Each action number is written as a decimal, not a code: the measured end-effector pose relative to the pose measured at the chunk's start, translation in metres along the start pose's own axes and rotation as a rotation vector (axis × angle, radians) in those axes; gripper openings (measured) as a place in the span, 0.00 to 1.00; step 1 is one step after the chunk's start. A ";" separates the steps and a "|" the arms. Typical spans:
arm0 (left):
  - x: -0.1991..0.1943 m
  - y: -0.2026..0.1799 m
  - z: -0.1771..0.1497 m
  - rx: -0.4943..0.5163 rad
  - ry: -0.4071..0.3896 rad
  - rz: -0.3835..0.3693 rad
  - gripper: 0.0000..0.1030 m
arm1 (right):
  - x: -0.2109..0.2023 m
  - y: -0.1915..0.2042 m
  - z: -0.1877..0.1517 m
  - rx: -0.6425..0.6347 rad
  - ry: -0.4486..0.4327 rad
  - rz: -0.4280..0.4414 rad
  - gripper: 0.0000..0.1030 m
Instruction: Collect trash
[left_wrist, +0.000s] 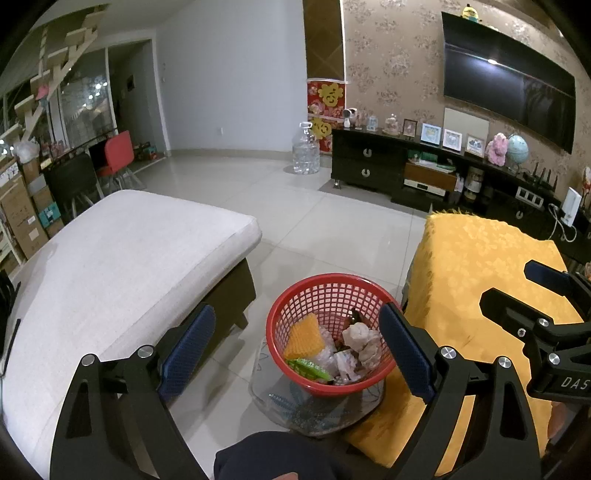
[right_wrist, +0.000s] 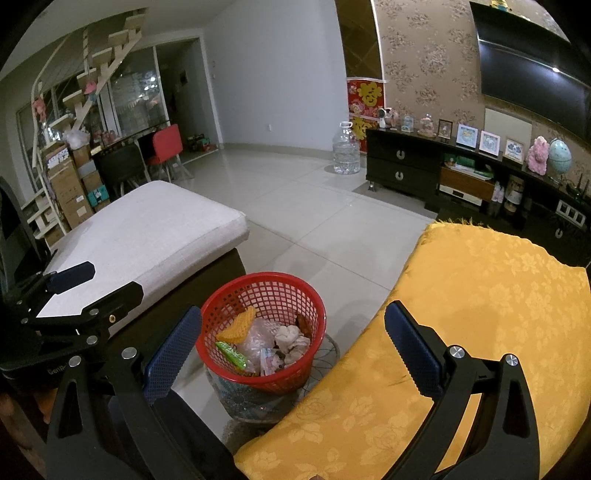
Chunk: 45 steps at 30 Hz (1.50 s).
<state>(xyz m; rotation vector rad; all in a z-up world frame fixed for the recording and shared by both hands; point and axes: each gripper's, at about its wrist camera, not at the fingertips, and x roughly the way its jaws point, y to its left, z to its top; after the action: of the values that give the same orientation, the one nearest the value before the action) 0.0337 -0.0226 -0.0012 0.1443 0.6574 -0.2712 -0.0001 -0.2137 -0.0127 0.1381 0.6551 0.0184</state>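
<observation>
Red basket full of trash on the floor, both grippers empty above it.

The red basket (left_wrist: 334, 332) stands on a clear patterned stand (left_wrist: 314, 410) on the tiled floor (left_wrist: 325, 221), between the grey cushioned seat (left_wrist: 122, 266) and the yellow cloth (left_wrist: 476, 280). It already holds crumpled paper (left_wrist: 360, 338), a yellow waffle-like piece (left_wrist: 303, 338), a green wrapper (left_wrist: 308, 368) and clear plastic. The left gripper (left_wrist: 297, 349) and the right gripper (right_wrist: 293, 347) both stand with jaws wide and nothing between them. No loose trash shows on the seat, cloth or floor, so the job looks near its end. The likely trouble is a knock: the basket sits raised on a stand, so a gripper reaching in or brushing the rim could probably tip it and spill the light scraps. A finger could also snag the cloth's edge just beside it.
</observation>
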 end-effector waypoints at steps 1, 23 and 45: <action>0.000 0.000 -0.001 -0.001 0.001 0.000 0.84 | -0.001 0.000 0.000 0.000 0.001 0.000 0.93; 0.003 0.004 -0.005 0.000 0.002 0.005 0.84 | 0.000 0.001 0.001 0.000 0.002 -0.001 0.93; 0.006 0.006 -0.014 0.009 0.012 0.004 0.84 | -0.002 0.000 0.001 0.001 0.006 0.000 0.93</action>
<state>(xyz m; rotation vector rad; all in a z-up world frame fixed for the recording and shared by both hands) 0.0314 -0.0148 -0.0154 0.1559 0.6678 -0.2698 -0.0016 -0.2137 -0.0106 0.1395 0.6607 0.0185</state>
